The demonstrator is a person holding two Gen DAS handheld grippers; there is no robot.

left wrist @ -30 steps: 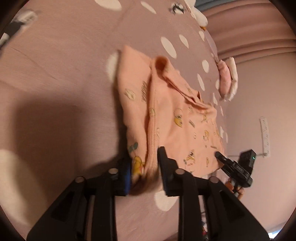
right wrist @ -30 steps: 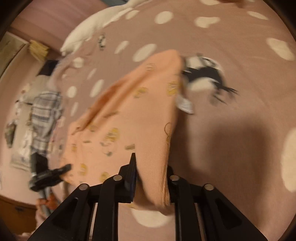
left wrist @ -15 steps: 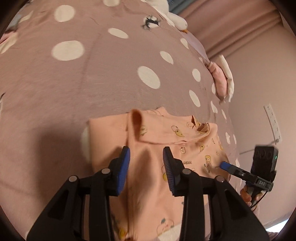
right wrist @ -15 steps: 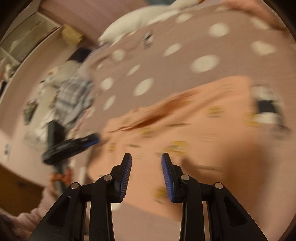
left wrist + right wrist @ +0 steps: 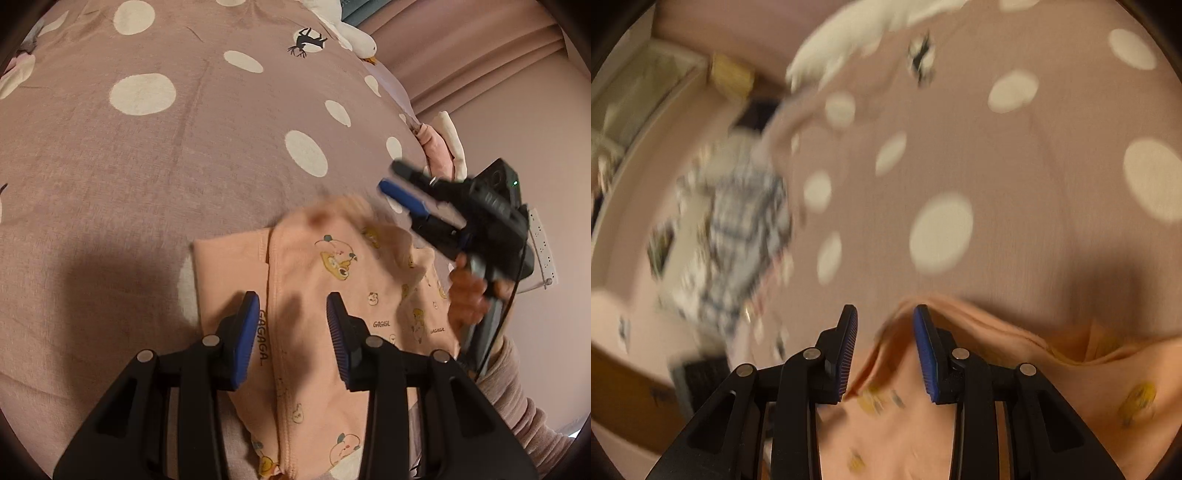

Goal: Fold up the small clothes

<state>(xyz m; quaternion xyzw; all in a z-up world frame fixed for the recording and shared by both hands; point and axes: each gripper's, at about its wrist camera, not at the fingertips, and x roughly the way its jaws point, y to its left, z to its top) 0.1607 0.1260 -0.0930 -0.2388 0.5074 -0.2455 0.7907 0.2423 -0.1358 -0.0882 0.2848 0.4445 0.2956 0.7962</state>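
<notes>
A small peach garment (image 5: 317, 295) with yellow cartoon prints lies folded on the pink polka-dot bedspread (image 5: 184, 166). My left gripper (image 5: 291, 314) is open and empty above the garment's middle. My right gripper (image 5: 884, 328) is open and empty over the garment's far edge (image 5: 997, 354); it also shows in the left wrist view (image 5: 402, 184), raised above the garment's right side. The right wrist view is motion-blurred.
A white plush toy (image 5: 354, 37) lies at the bed's far end. A pink and white bundle (image 5: 443, 147) sits at the bed's right edge. A plaid garment (image 5: 738, 236) lies beyond the bed's left side. A power strip (image 5: 543, 247) hangs on the wall.
Both grippers let go of the peach garment and opened. The garment now lies folded on the bed. The right gripper has lifted and swung toward the garment's far edge.
</notes>
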